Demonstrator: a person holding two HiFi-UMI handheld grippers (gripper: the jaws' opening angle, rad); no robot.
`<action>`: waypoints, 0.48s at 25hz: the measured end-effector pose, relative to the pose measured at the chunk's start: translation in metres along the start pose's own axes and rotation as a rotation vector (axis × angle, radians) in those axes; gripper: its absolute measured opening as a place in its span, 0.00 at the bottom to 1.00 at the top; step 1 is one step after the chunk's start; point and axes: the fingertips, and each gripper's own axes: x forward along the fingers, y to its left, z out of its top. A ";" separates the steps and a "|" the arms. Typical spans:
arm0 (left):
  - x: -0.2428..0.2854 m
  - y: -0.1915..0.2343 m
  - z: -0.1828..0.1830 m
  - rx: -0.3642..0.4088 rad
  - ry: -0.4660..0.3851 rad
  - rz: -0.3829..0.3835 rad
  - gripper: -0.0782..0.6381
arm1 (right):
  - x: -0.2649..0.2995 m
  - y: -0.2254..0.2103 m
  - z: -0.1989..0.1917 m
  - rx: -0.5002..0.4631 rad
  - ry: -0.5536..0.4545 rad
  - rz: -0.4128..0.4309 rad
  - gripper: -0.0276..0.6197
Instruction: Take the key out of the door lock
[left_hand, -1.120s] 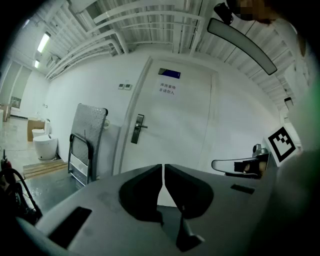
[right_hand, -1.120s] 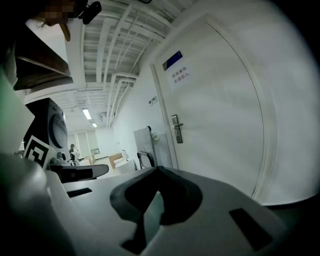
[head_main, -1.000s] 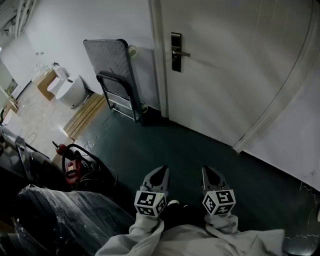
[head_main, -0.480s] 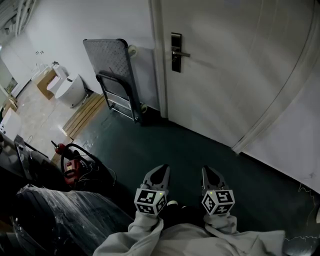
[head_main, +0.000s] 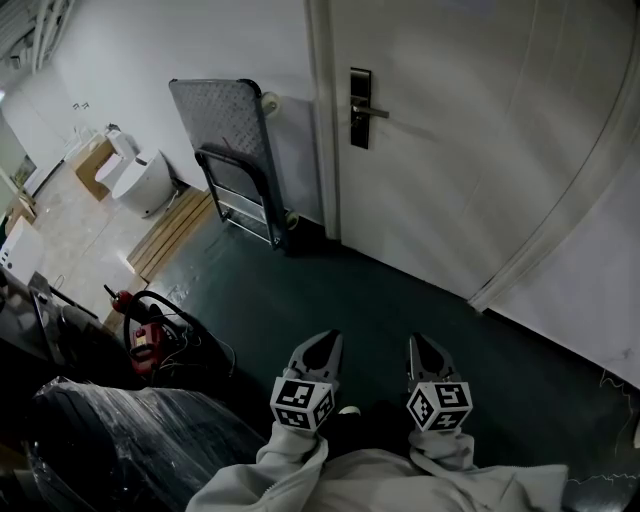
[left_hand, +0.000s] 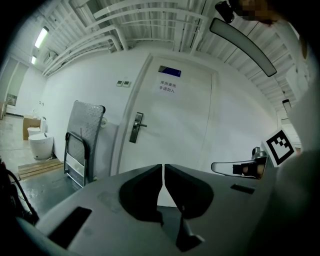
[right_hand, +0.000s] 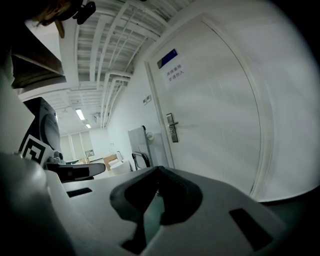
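The fingers of the left gripper (left_hand: 163, 170) are pressed together with nothing between them, and those of the right gripper (right_hand: 158, 171) are likewise closed and empty. Both are held low and near, side by side above the dark floor (head_main: 330, 290), well apart from the far door (head_main: 450, 150). The lock plate (head_main: 360, 108) is set at the door's left edge under a lever handle (head_main: 372, 112). The key cannot be made out (too small from here). If the fingers are not spread in time, the key may be knocked rather than pinched. The folded trolley (head_main: 225, 150) to the left could be brushed.
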 end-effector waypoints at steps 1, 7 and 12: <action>-0.001 0.002 -0.001 -0.002 0.003 0.001 0.15 | 0.000 0.001 -0.001 0.000 0.001 -0.003 0.12; -0.003 0.008 -0.010 -0.013 0.027 -0.008 0.15 | 0.003 0.006 -0.006 0.001 0.010 -0.017 0.12; 0.001 0.019 -0.011 -0.009 0.041 -0.003 0.15 | 0.012 0.008 -0.011 0.012 0.021 -0.017 0.12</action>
